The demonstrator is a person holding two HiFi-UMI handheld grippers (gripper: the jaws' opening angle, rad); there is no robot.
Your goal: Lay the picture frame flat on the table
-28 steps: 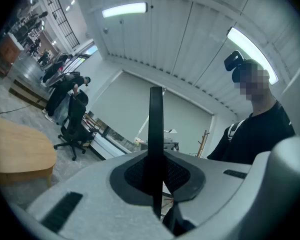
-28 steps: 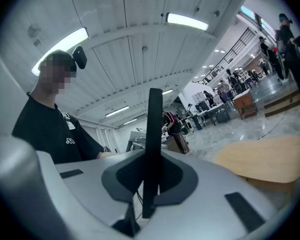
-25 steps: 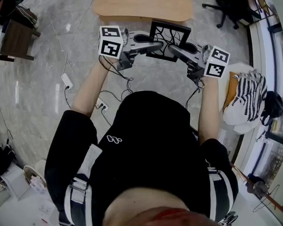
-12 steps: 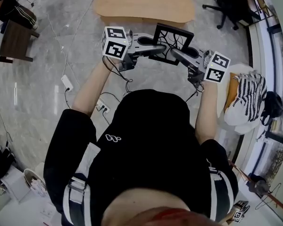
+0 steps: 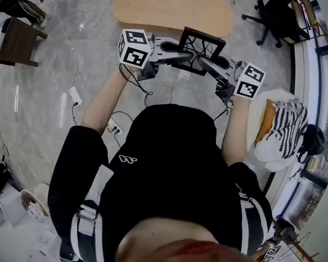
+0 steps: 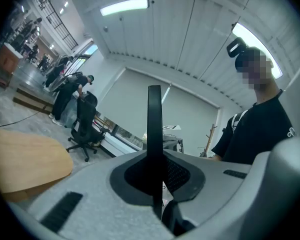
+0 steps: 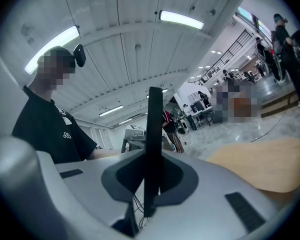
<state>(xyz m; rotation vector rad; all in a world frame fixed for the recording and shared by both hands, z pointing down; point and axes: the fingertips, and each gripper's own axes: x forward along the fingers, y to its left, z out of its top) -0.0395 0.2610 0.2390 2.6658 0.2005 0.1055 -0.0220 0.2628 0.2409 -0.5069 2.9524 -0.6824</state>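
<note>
The black picture frame (image 5: 200,50), with a black branch drawing on white, hangs in the air just short of the near edge of the oval wooden table (image 5: 172,7). My left gripper (image 5: 180,55) is shut on the frame's left side and my right gripper (image 5: 206,64) is shut on its right side. In the left gripper view the frame (image 6: 154,134) stands edge-on, clamped between the grey jaws of the left gripper (image 6: 155,184). The right gripper view shows the same: the frame's thin edge (image 7: 153,144) pinched in the right gripper (image 7: 150,184), with the table (image 7: 262,166) beyond.
An office chair (image 5: 274,7) stands at the far right and a dark side table (image 5: 17,40) at the far left. A round white table (image 5: 257,119) with a striped cloth (image 5: 287,125) is at my right. Power strips and cables (image 5: 74,95) lie on the marble floor.
Both grippers and the frame have moved a little forward toward the wooden table. Both grips are unchanged.
</note>
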